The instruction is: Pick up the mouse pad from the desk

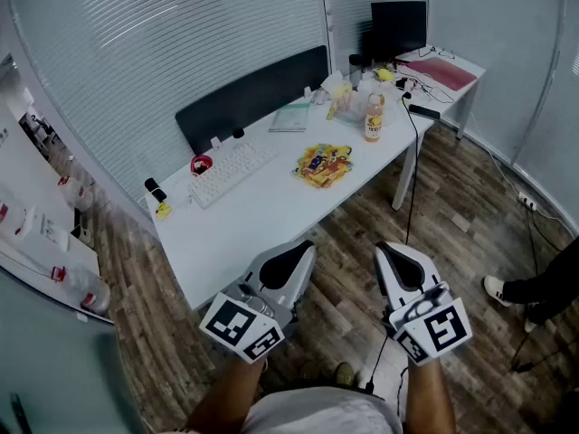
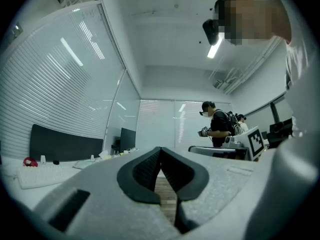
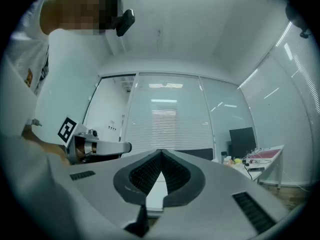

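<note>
Left gripper (fingers together) near desk edge

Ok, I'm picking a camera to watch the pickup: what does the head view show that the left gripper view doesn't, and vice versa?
Only the head view: the yellow snack packets on the desk. Only the left gripper view: a person standing across the room, and the left gripper with its tongs closed on nothing. Both: the black mouse pad along the back of the desk, the white keyboard, the monitor.
</note>
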Tool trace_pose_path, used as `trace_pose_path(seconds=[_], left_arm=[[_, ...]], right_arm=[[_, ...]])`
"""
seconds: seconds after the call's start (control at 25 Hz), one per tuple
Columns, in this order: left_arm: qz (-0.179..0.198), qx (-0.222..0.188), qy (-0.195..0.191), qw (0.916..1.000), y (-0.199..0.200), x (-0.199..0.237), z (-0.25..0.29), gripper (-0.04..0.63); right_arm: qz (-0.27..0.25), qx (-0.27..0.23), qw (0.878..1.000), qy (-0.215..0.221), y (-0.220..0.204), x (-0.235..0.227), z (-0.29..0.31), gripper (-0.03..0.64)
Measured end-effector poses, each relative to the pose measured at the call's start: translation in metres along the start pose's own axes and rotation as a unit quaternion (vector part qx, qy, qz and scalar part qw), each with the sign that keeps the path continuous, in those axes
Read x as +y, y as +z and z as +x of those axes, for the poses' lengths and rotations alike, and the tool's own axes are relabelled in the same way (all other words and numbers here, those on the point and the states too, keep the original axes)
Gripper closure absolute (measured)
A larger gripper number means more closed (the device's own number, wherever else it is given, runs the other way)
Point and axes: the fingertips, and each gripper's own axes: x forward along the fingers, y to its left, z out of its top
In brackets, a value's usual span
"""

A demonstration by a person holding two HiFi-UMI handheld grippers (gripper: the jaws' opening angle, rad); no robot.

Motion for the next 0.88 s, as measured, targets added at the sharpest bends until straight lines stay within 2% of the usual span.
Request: trace_pose_path(seconds=[0.44, 0.64, 0.88], left_arm=[[0.002, 0.0, 0.002, 1.0, 0.002, -0.003, -0.008, 0.579], [0.001, 0.004, 0.003, 1.0, -0.001, 0.001, -0.012, 0.58], [-0.004, 0.005, 0.004, 1.0, -0.003, 0.016, -0.017, 0.58]], right_arm=[[0.0, 0.001, 1.0, 0.005, 0.001, 0.008, -0.003, 0.604], [0.022, -0.007, 1.0, 0.011, 0.001, 0.01, 0.0, 0.604], [0.019, 0.0, 1.0, 0.009, -0.002, 0.015, 0.013, 0.604]])
